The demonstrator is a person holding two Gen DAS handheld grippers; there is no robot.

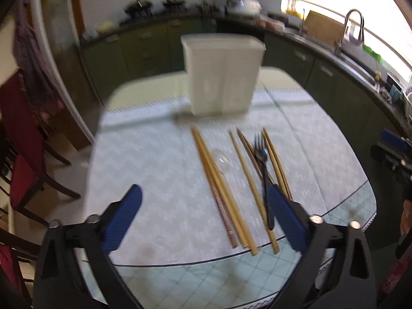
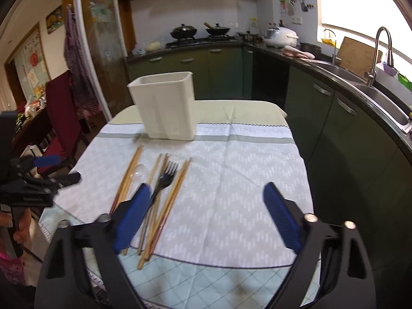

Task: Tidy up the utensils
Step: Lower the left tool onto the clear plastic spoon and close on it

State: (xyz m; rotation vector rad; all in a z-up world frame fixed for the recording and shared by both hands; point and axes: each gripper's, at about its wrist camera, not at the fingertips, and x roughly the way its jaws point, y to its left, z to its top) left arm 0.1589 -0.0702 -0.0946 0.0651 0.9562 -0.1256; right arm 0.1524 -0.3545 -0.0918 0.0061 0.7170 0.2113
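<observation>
A white rectangular utensil holder (image 1: 222, 76) (image 2: 164, 105) stands upright at the far side of the table. In front of it lie several wooden chopsticks (image 1: 221, 190) (image 2: 170, 195), a black plastic fork (image 1: 262, 170) (image 2: 163, 180) and a clear plastic spoon (image 1: 223, 161) (image 2: 139, 171). My left gripper (image 1: 204, 193) is open and empty, above the near ends of the chopsticks. My right gripper (image 2: 207, 188) is open and empty, to the right of the utensils; its left finger overlaps the fork handle in the view.
The table (image 2: 244, 170) has a pale patterned cloth over a checked mat. Dark red chairs (image 1: 23, 139) (image 2: 61, 118) stand to the left. A green kitchen counter with sink and tap (image 2: 378, 51) runs behind and to the right.
</observation>
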